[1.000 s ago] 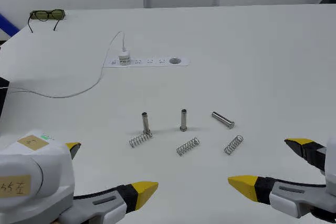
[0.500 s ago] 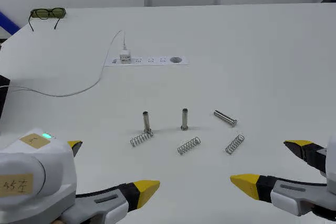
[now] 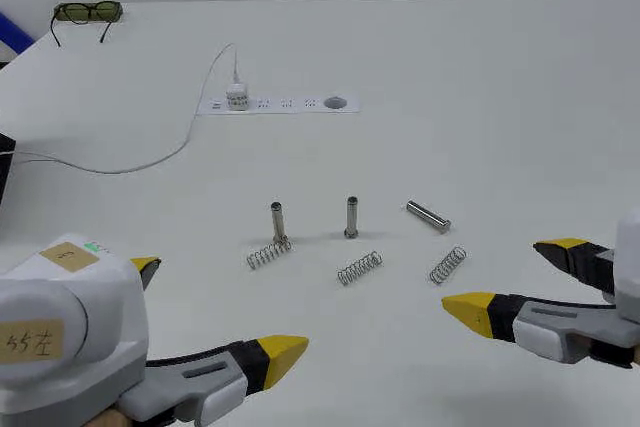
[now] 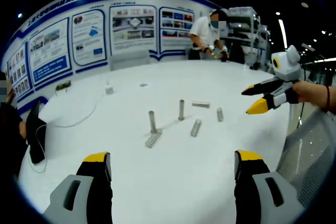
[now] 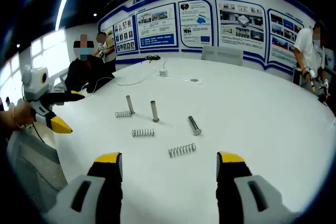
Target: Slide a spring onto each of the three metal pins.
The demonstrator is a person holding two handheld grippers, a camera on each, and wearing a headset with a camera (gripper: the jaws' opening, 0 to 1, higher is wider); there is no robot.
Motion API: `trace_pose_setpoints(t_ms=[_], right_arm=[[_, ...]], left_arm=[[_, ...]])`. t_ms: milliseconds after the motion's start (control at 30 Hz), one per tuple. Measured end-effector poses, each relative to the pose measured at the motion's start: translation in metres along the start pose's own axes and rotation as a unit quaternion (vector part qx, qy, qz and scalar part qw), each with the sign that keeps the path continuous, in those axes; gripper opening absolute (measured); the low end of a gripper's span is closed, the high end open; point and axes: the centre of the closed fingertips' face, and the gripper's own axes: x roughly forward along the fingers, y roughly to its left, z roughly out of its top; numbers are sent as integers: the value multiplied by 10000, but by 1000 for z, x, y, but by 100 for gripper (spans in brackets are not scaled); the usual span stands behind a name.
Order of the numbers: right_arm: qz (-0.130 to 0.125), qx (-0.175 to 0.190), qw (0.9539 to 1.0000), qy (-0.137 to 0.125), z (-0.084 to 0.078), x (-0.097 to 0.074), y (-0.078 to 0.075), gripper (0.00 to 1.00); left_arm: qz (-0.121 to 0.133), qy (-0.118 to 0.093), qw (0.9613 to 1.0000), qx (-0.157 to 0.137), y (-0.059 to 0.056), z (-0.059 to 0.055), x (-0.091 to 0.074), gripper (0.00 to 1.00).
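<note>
Springs lie loose on the white bench [image 3: 520,97] in a rough row on the person's side of the pins: a left spring [image 3: 268,254], a middle spring [image 3: 359,268] and a right spring [image 3: 447,264], all flat on the surface and apart from one another. Just behind them the left pin [image 3: 277,222] and the middle pin [image 3: 351,217] stand upright, while the right pin [image 3: 428,216] lies on its side. The far end of the left spring comes right up to the foot of the left pin; whether the two touch is too fine to make out. The left gripper [image 3: 215,308] hovers low at the near left with its jaws spread wide and nothing between them, its body cut off by the bottom edge of the head view. The right gripper [image 3: 510,277] hovers at the near right, jaws likewise spread and bare, its body running off the right edge. Both are well apart from the springs and pins. In the left gripper view the right gripper shows at the right, held in a hand [image 4: 310,92] that is partly cut off. Farther back a power strip [image 3: 280,104] carries a white plug [image 3: 236,97], and its cable [image 3: 170,152] trails off the left edge. Glasses [image 3: 88,12] rest near the far left corner. A dark thing [image 3: 3,162] at the left edge is mostly out of the head view and cannot be identified there.
</note>
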Motion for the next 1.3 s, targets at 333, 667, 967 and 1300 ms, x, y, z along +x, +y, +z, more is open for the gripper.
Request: trace_pose_setpoints(t_ms=[333,667,967,1300], right_arm=[[143,-153,9998,23,14,18,-8,67],[308,-419,9985,148,30,43,-18,58],[454,-611,9966,309,35,71,-21,50],[550,-658,9953,441,33,102,-25,40]], left_arm=[[-22,8,10000,-21,-1,0,1,99],[-59,10,10000,-14,-2,0,3,99],[-82,-20,10000,-40,-2,1,3,99],[-98,-40,9999,-14,-3,2,4,99]])
